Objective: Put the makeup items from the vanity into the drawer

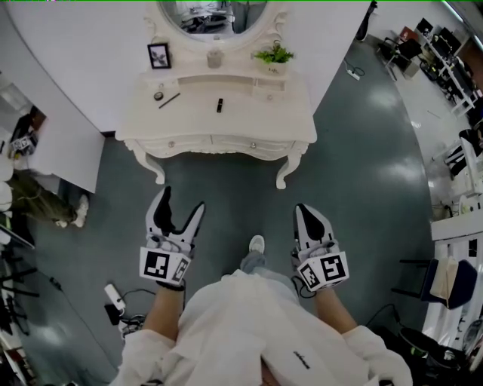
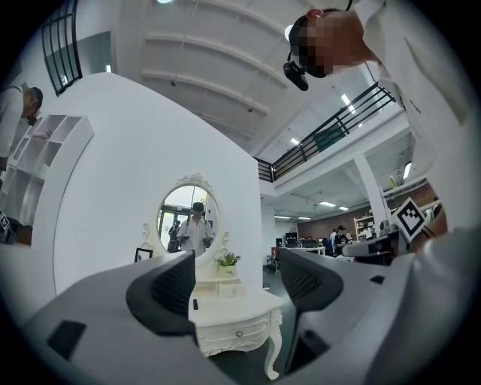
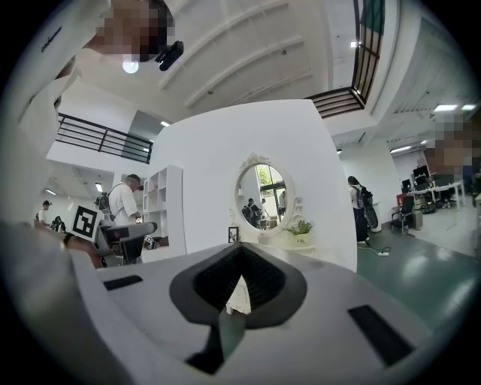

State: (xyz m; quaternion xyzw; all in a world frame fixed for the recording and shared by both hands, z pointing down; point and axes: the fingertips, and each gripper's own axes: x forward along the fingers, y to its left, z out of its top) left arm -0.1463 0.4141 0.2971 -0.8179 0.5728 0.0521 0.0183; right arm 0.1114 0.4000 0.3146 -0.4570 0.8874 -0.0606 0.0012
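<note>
The white vanity (image 1: 226, 121) stands a few steps ahead, against the wall. On its top lie a black lipstick (image 1: 219, 105), a small round compact (image 1: 158, 96) and a thin dark pencil (image 1: 169, 99). Its front drawers (image 1: 211, 142) are closed. My left gripper (image 1: 183, 198) hangs over the floor short of the vanity, open and empty; in the left gripper view the vanity (image 2: 233, 316) shows between the spread pads (image 2: 171, 289). My right gripper (image 1: 303, 209) is level with it on the right, shut on nothing, its jaws (image 3: 239, 280) meeting at the tips.
An oval mirror (image 1: 213, 16), a picture frame (image 1: 158, 55), a small jar (image 1: 215, 59) and a potted plant (image 1: 274, 55) stand at the vanity's back. White shelving (image 1: 53, 151) and a person (image 1: 34, 192) are at the left. A cable and plug (image 1: 117, 301) lie by my left foot.
</note>
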